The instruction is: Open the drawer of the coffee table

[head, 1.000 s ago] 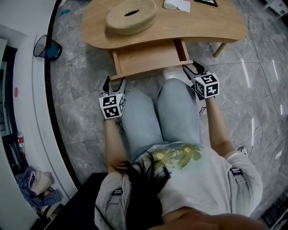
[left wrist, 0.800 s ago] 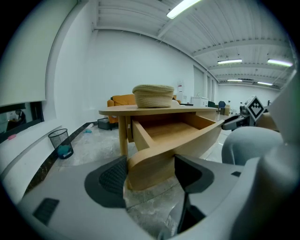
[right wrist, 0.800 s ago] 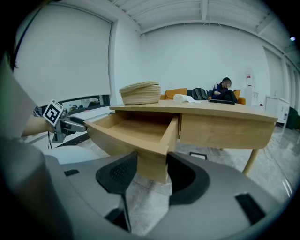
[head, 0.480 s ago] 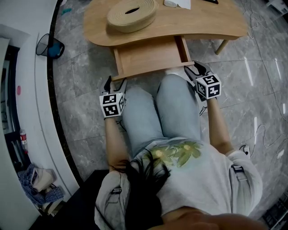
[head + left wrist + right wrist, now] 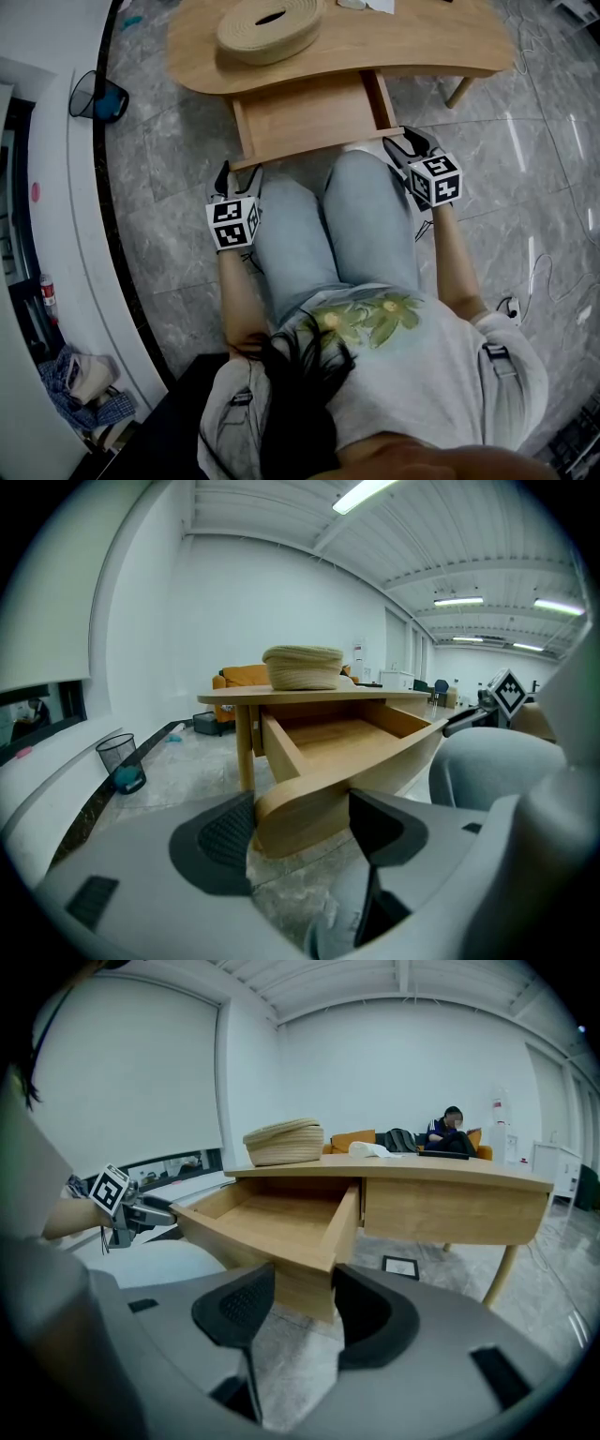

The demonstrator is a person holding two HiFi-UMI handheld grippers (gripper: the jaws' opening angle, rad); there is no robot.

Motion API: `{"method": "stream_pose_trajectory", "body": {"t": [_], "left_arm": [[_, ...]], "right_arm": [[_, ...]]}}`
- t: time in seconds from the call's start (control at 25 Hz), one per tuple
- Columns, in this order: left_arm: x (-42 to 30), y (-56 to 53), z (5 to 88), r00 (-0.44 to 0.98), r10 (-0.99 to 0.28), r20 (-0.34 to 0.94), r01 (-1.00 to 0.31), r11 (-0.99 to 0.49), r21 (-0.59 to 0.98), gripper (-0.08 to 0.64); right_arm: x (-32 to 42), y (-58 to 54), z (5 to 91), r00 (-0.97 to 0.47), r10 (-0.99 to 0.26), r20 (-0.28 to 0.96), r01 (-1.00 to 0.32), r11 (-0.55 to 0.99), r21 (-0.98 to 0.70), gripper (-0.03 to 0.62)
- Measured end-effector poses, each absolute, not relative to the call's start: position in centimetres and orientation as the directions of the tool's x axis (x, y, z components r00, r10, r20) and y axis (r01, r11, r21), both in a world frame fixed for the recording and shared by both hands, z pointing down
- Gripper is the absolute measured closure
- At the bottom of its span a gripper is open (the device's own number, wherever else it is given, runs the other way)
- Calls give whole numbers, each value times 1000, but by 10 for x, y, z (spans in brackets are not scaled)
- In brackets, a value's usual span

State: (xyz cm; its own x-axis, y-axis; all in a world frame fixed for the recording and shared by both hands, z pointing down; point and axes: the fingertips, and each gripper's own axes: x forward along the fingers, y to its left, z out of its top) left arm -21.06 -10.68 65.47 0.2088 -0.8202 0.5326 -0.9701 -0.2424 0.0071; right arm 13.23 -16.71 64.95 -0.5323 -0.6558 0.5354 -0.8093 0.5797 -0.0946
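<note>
Little has shifted since the earlier frame: the drawer [image 5: 314, 117] sits pulled well out from under the table [image 5: 422, 47], upper middle of frame, so opening looks essentially done. Left gripper [image 5: 236, 171] and right gripper [image 5: 405, 142] each have fingers clamped on one front corner. Count: one drawer, two grippers, one woven ring [image 5: 270, 26].

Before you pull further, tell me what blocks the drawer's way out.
The person's knees sit directly in front of the drawer, between the left gripper and right gripper that clamp its front's ends. Nothing else visible does.
</note>
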Motion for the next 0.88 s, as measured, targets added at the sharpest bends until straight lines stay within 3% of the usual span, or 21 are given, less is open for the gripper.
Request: {"method": "stream_pose_trajectory", "body": {"t": [0.6,0.88], "left_arm": [[-210,-99,656,219,-801,557,-967,-256,13,233],[-217,-93,632,222,-838,499,-971,-239,31,233]], "right_arm": [[136,-156,651,-535,-645,546,-815,566,-129,388],[146,-148,631,-523,-680,514,-831,539,-133,402]]}}
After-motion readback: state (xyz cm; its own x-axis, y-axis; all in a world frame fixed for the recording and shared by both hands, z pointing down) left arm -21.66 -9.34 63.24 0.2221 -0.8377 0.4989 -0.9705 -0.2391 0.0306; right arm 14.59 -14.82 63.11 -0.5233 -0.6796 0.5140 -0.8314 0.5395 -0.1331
